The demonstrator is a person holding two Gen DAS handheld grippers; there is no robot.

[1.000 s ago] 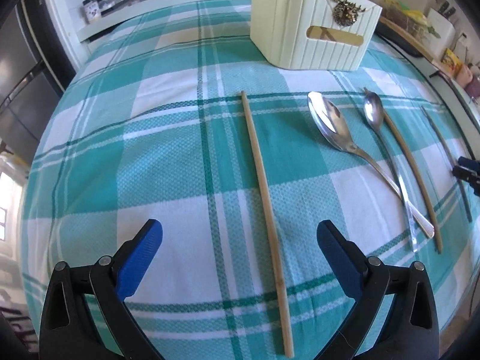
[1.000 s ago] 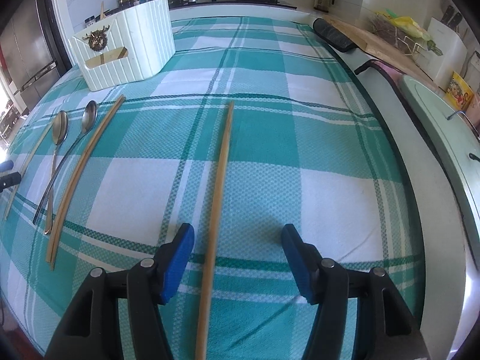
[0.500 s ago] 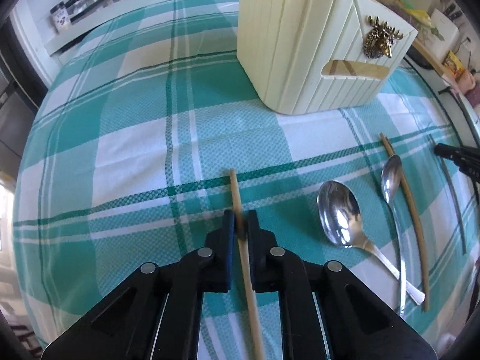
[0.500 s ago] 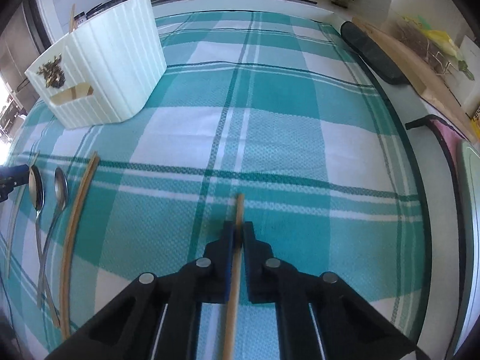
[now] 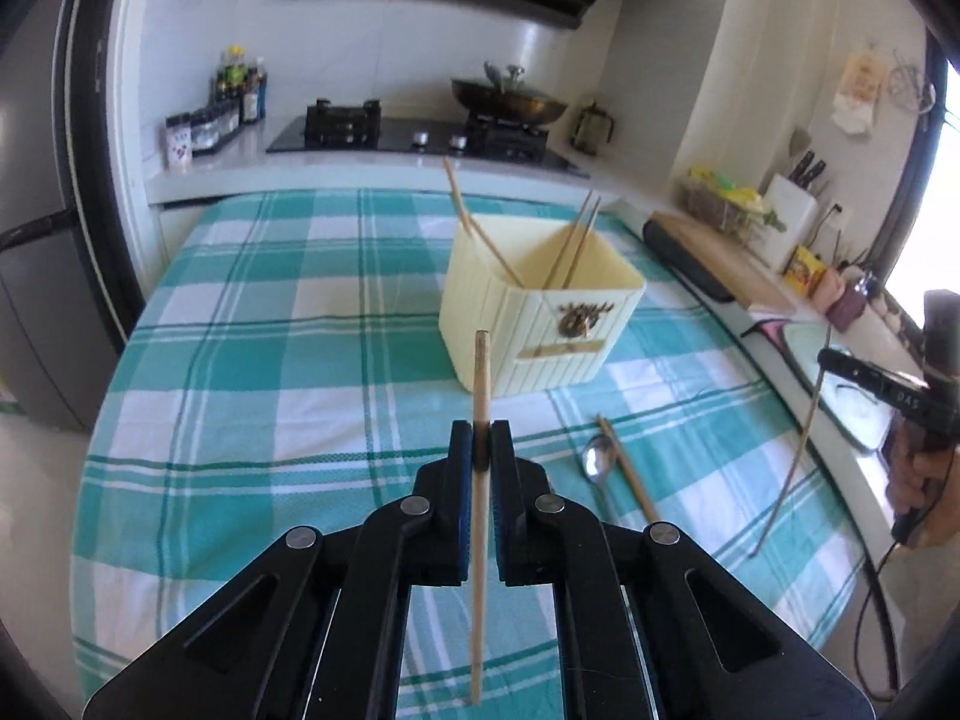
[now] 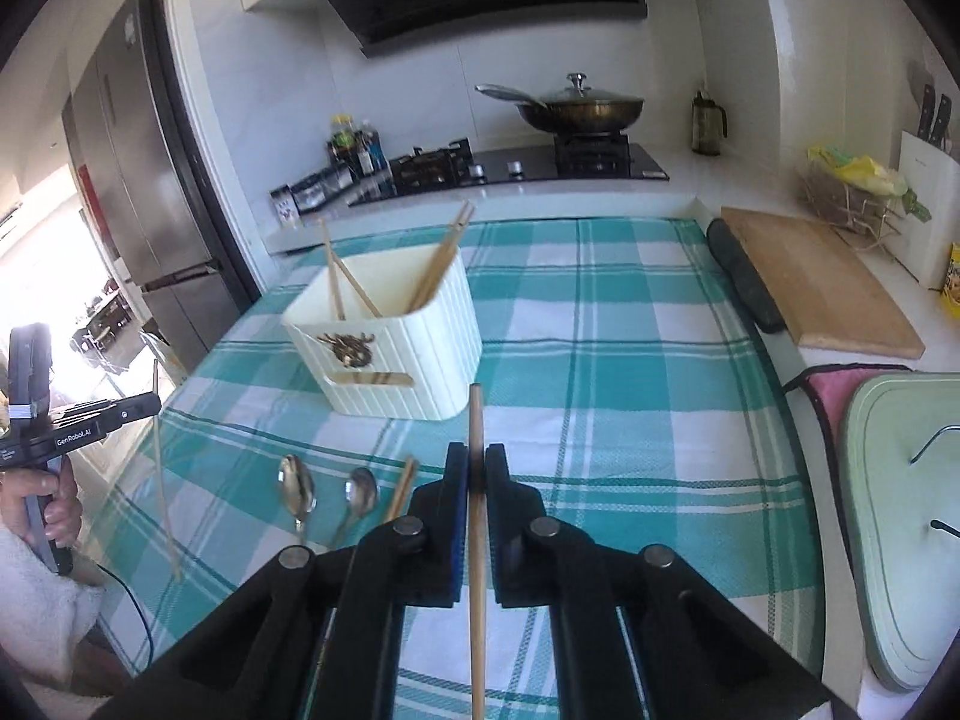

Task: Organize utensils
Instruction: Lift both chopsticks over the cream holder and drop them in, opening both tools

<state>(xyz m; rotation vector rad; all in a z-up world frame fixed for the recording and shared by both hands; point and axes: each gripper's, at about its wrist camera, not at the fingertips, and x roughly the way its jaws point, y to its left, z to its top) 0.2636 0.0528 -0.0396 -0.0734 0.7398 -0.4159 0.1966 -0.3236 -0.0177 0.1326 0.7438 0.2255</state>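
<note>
Now each claw pinches one slim bamboo chopstick: the left claw (image 5: 481,447) holds the left chopstick (image 5: 479,480), the right claw (image 6: 476,468) the right chopstick (image 6: 477,540), both raised above the checked tabletop (image 6: 630,420), long axes pointing ahead toward the ribbed cream holder (image 6: 390,348). Four chopsticks lean inside. Two steel spoons (image 6: 327,495) and another chopstick (image 6: 401,489) lie flat.

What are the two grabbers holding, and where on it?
Each holds one wooden chopstick. The left gripper pinches its chopstick near the upper end; the right gripper grips its chopstick likewise.
</note>
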